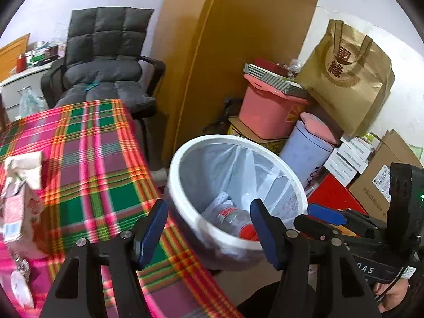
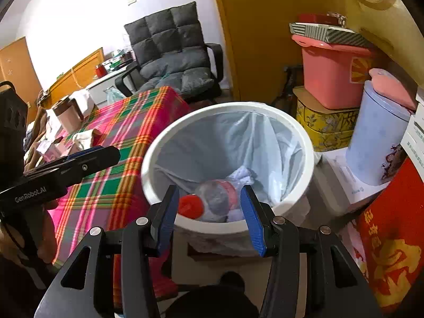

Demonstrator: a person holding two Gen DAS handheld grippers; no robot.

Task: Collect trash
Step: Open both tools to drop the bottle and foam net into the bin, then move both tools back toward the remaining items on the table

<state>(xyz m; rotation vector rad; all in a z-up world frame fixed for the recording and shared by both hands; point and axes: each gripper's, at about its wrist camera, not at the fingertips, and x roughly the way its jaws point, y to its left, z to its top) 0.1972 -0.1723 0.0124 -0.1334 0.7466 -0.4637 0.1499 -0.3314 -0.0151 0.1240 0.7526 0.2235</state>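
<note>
White, round and smooth-walled, the plastic trash bin stands just beside the corner of the table under its pink, green and orange plaid cloth. A thin, wrinkled translucent liner bag sags inside it. At the bottom lies a crumpled clear plastic bottle with a red cap and red label, resting against crumpled white paper. My right gripper hangs over the bin's near rim, ribbed blue pads apart and grasping nothing. My left gripper is spread wide and empty over the table's edge. A torn pink-and-white paper carton stands near the cloth's left edge.
</note>
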